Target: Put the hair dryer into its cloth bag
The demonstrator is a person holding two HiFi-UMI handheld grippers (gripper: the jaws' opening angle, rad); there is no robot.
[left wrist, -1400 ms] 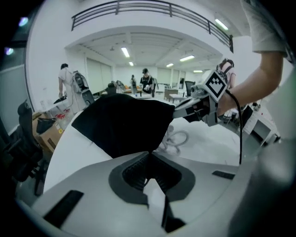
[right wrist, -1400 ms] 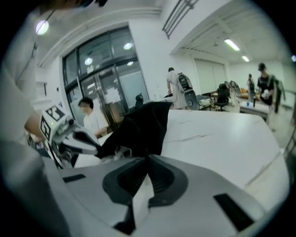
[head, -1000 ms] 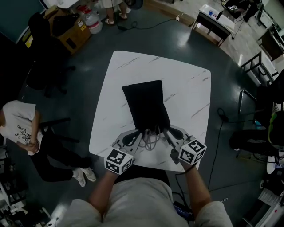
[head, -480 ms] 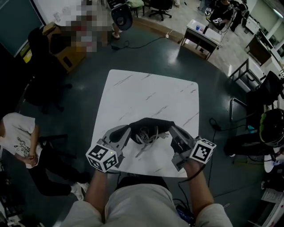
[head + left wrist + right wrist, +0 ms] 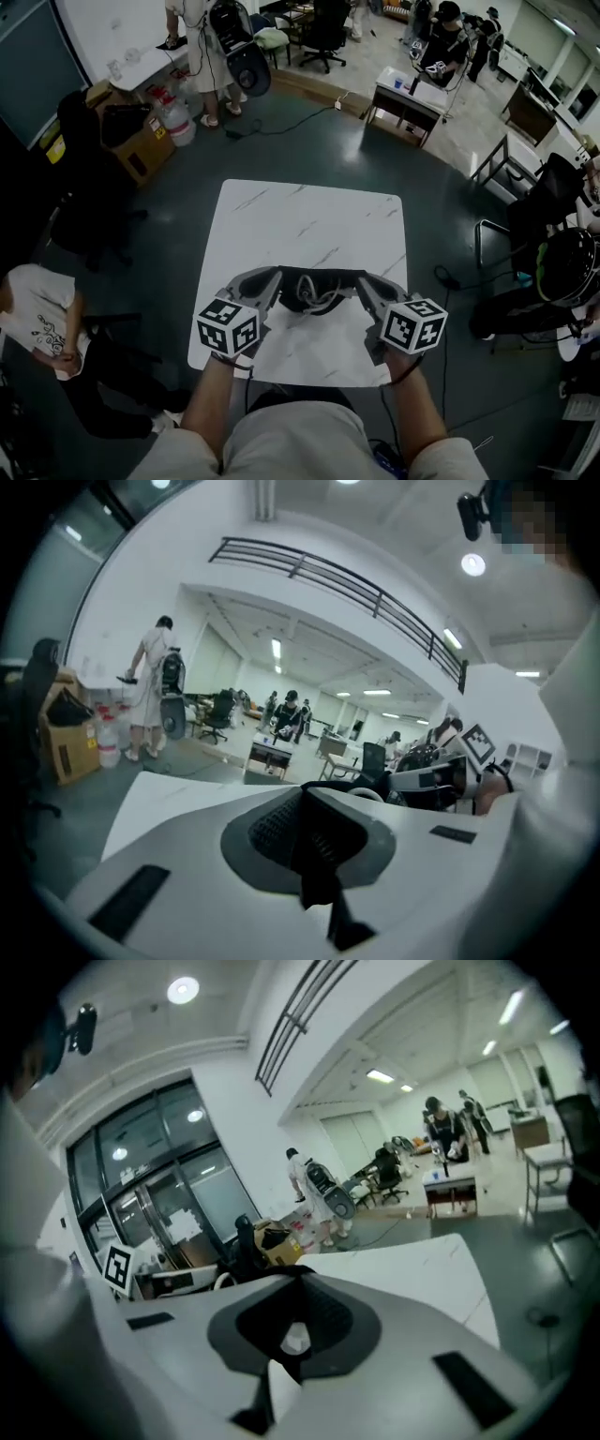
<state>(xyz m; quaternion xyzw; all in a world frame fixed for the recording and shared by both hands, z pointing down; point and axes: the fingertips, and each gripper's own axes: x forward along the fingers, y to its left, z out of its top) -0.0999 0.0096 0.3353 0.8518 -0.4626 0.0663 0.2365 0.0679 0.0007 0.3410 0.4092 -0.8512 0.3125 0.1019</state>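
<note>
Head view: cloth bag (image 5: pixel 298 278) mouth up — stretched crosswise.

The cloth bag (image 5: pixel 337 277), stretched between left fingers (image 5: pixel 263 281) and right fingers (image 5: pixel 368 285), concealed its contents except pale cord (image 5: pixel 317 300).

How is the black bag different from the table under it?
The cloth bag is black; the table is white with grey streaks. The bag is soft and sags between the left gripper and right gripper, both with jaws shut on its rim; the table is flat and rigid. The bag is held up; the table stands on the floor.
</note>
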